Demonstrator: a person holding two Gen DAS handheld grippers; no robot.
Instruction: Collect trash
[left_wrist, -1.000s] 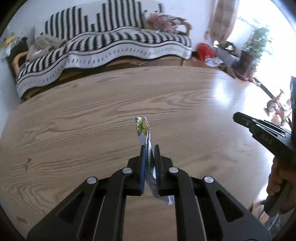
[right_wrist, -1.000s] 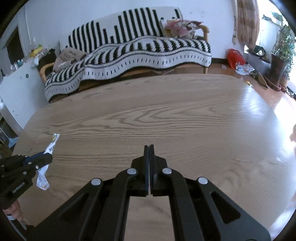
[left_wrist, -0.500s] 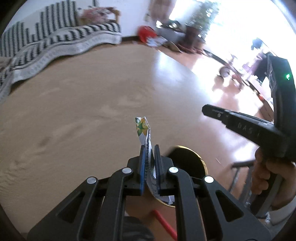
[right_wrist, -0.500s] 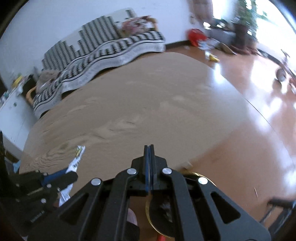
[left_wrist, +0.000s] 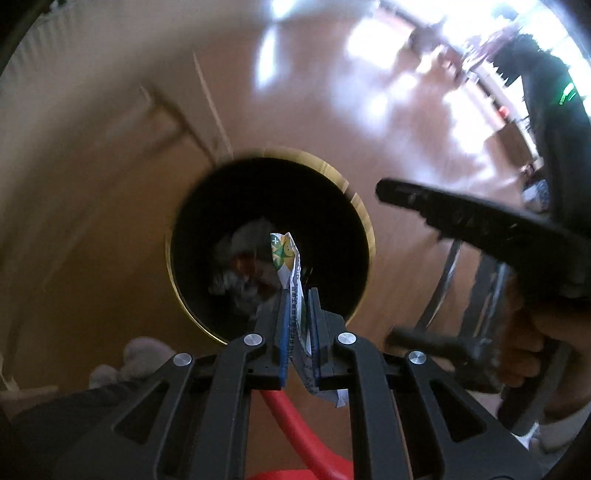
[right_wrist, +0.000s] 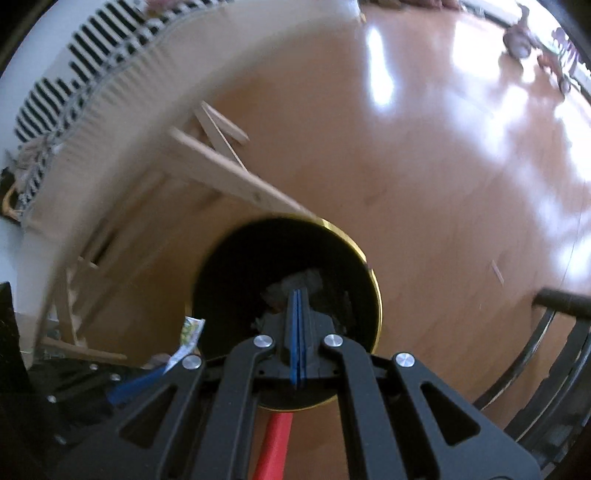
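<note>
Glossy wooden floor (right_wrist: 424, 155) below, left gripper (left_wrist: 297, 295) clamped on a printed wrapper (left_wrist: 286, 258) above a black gold-rimmed bin (left_wrist: 364, 221), right gripper (right_wrist: 298, 295) pressed together, empty.

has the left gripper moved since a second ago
Yes. The left gripper, shut on the wrapper, was over the wooden tabletop facing the striped sofa; it now points down over the floor into the black trash bin.

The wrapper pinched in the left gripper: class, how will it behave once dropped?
The wrapper looks thin and creased, so probably floppy and very light. Released over the bin, it may flutter rather than fall straight. Its glossy print suggests slipperiness.
</note>
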